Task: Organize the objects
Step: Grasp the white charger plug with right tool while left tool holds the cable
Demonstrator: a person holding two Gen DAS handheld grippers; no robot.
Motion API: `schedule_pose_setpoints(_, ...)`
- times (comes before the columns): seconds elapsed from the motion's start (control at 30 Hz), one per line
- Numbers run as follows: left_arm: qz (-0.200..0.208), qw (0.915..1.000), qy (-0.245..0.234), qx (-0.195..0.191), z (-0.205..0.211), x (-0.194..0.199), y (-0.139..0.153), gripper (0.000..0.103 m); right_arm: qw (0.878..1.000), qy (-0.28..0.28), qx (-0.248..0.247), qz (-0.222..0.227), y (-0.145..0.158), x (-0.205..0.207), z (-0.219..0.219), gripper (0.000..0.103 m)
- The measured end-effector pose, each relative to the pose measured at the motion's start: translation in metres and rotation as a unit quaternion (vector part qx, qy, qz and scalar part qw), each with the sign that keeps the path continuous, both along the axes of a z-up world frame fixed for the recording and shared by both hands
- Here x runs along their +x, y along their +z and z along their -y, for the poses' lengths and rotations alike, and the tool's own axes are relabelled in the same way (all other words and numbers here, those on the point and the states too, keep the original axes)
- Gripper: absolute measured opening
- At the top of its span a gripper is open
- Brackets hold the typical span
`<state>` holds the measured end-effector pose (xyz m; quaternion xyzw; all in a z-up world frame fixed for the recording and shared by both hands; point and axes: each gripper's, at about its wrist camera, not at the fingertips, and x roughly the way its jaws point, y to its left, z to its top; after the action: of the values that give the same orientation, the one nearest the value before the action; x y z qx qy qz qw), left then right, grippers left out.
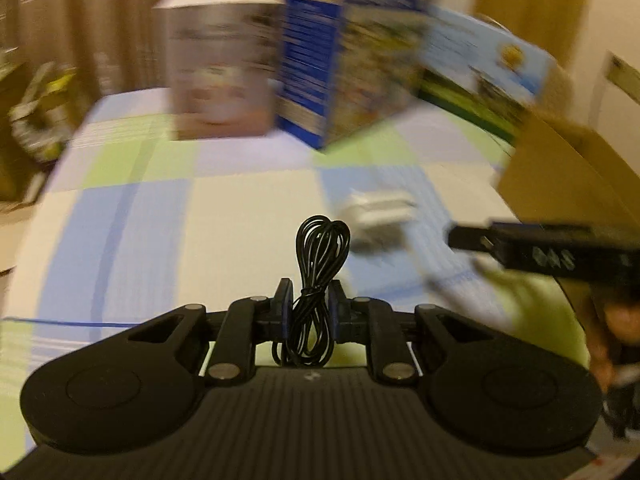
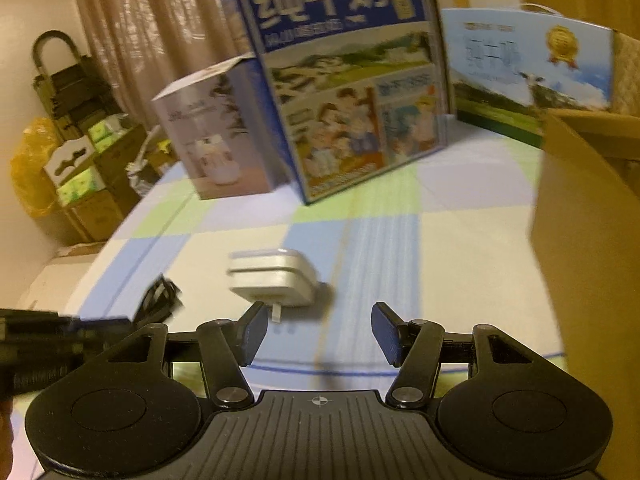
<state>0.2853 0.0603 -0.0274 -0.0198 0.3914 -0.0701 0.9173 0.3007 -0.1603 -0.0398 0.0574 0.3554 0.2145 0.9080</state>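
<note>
My left gripper (image 1: 311,294) is shut on a coiled black cable (image 1: 318,272) and holds it above the checked tablecloth (image 1: 160,240). In the right wrist view the cable (image 2: 160,300) and the left gripper (image 2: 60,332) show blurred at the left edge. A white charger plug (image 2: 272,278) lies on the cloth just ahead of my right gripper (image 2: 318,330), which is open and empty. The plug also shows in the left wrist view (image 1: 376,212), with my right gripper (image 1: 520,240) beside it.
A blue milk carton box (image 2: 348,88), a white box (image 2: 216,136) and a light-blue milk box (image 2: 528,68) stand at the back of the table. A brown cardboard box (image 2: 588,240) stands at the right. Stacked boxes (image 2: 80,152) sit beyond the left edge.
</note>
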Motion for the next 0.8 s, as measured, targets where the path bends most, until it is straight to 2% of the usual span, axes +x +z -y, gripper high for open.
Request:
schedule_pose_setpoints(0.07, 0.003, 0.9993, 0.038, -0.006, -0.016, 0.006, 0.0, 0.014, 1.0, 0.012, -0.007, 0.009, -0.001, 0.0, -0.014, 0.067)
schedule_pose_setpoints(0.2, 0.009, 0.9968, 0.077, -0.019, -0.037, 0.014, -0.002, 0.014, 0.999, 0.026, -0.025, 0.028, -0.007, 0.003, -0.039, 0.07)
schedule_pose_setpoints(0.6, 0.012, 0.9952, 0.094, -0.027, -0.052, 0.029, -0.011, 0.014, 0.996, 0.019, -0.075, 0.044, -0.037, 0.032, -0.074, 0.07)
schedule_pose_setpoints(0.8, 0.011, 0.9954, 0.091, -0.027, -0.051, 0.031, -0.012, 0.014, 0.997, 0.006, -0.071, 0.04, -0.047, 0.04, -0.081, 0.07)
